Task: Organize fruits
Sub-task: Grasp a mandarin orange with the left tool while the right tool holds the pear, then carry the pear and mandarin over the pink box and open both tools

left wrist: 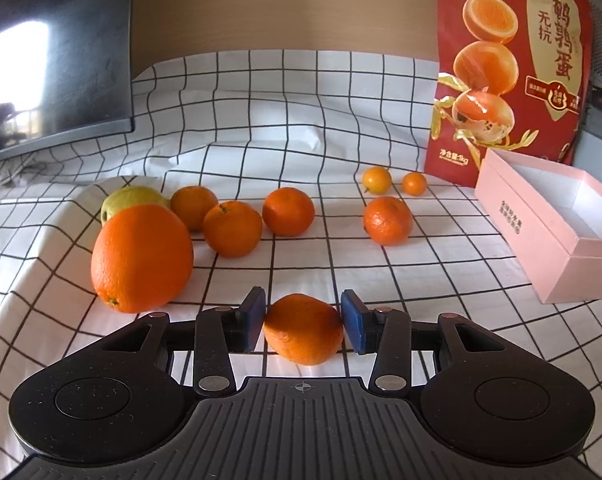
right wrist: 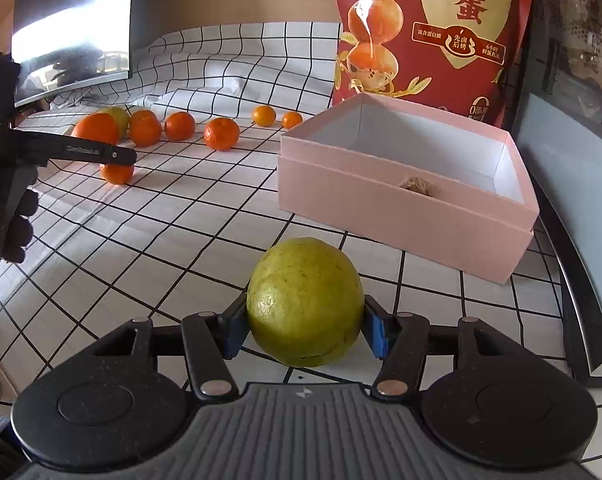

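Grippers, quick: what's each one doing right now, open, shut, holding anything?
Left gripper: a mandarin sits between its pads, but whether they grip cannot be told.
Right gripper: shut on a green citrus.

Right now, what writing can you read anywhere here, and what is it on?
"鹌鹑蛋" on the tall red foil snack bag.
"无抗" on the same bag.
"净含量:1kg" near its bottom edge.
Small print on the pale pink cardboard box: too blurred to read.
White lettering on the left gripper: too small to read.
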`<action>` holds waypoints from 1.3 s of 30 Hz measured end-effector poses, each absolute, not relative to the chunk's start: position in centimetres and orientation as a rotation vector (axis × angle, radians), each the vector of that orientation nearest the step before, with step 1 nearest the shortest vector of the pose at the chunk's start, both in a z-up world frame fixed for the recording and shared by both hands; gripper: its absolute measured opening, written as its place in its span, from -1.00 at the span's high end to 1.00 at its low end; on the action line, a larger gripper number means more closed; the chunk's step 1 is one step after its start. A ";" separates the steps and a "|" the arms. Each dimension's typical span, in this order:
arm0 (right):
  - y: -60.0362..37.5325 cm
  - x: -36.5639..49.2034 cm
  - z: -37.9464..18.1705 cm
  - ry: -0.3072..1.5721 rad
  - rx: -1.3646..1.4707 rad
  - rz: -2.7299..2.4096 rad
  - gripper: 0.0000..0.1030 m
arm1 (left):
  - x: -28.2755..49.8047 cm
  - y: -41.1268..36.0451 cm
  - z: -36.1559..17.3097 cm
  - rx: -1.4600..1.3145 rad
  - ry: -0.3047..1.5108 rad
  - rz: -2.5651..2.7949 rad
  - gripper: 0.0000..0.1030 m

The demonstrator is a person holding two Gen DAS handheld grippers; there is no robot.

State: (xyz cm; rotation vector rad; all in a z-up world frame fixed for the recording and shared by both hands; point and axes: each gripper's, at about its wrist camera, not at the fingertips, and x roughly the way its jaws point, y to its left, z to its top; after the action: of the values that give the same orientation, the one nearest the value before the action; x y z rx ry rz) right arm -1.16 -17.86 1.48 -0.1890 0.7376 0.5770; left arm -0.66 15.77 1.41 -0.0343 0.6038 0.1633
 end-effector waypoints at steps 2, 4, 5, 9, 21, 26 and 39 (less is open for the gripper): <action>-17.9 -1.2 1.5 0.737 -0.189 0.577 -0.12 | -0.7 16.0 1.3 -0.030 0.599 0.158 0.09; -17.7 -1.4 1.4 0.729 -0.200 0.574 -0.12 | -1.0 16.2 1.3 -0.040 0.589 0.147 0.10; -17.7 -1.4 1.5 0.725 -0.206 0.573 -0.12 | -1.2 16.3 1.2 -0.048 0.583 0.141 0.10; -17.2 -1.5 1.4 0.710 -0.233 0.565 -0.12 | -2.1 16.3 1.3 -0.074 0.573 0.139 0.12; -17.8 -1.5 2.4 0.672 -0.209 0.563 -0.37 | -5.7 10.3 1.9 -0.134 0.588 -0.207 0.13; -19.0 -1.4 2.3 0.680 -0.178 0.558 -0.48 | -6.9 6.9 1.4 -0.114 0.606 -0.315 0.12; -21.5 -2.6 2.4 0.683 -0.159 0.573 -0.54 | -7.1 5.3 0.8 -0.122 0.643 -0.321 0.12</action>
State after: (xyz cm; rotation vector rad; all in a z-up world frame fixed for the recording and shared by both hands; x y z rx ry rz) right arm -2.56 -21.48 2.44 -0.1585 0.6830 0.5732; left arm -7.06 5.31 0.77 -0.1221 0.6426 -0.3208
